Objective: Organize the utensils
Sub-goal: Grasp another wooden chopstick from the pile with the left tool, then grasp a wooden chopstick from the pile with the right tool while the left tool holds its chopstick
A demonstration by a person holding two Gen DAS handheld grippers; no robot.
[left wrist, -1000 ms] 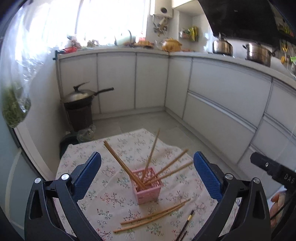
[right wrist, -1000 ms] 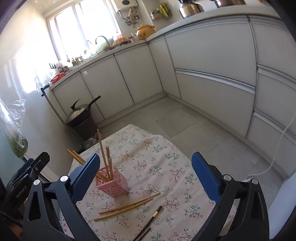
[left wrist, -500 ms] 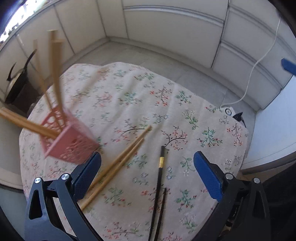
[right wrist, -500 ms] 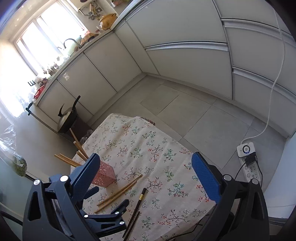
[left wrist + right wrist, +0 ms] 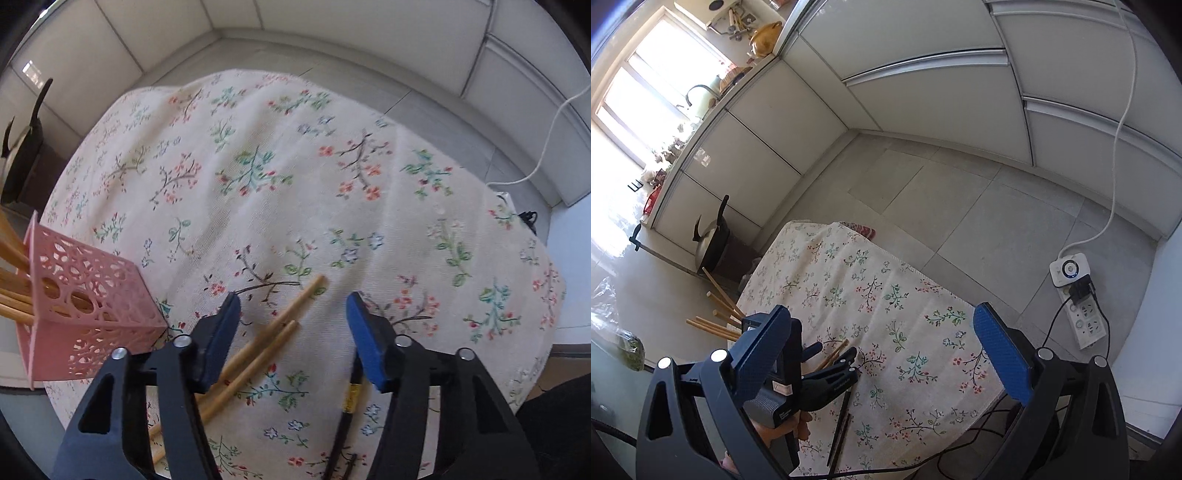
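Observation:
Two wooden chopsticks lie on the floral tablecloth. My left gripper is open just above them, its jaws either side of their far ends. A pink lattice holder with several wooden chopsticks stands at the left. Two dark chopsticks lie to the right of the wooden pair. My right gripper is open and empty, held higher over the table; its view shows the left gripper, the wooden pair and the dark pair.
The small table stands in a kitchen with white cabinets. A covered wok sits on a stand beyond the table's far left. A power strip with a white cable lies on the tiled floor at the right.
My left gripper has swung down from looking across the kitchen to just above the wooden chopsticks, and its jaws have narrowed. My right gripper has risen and tilted down.

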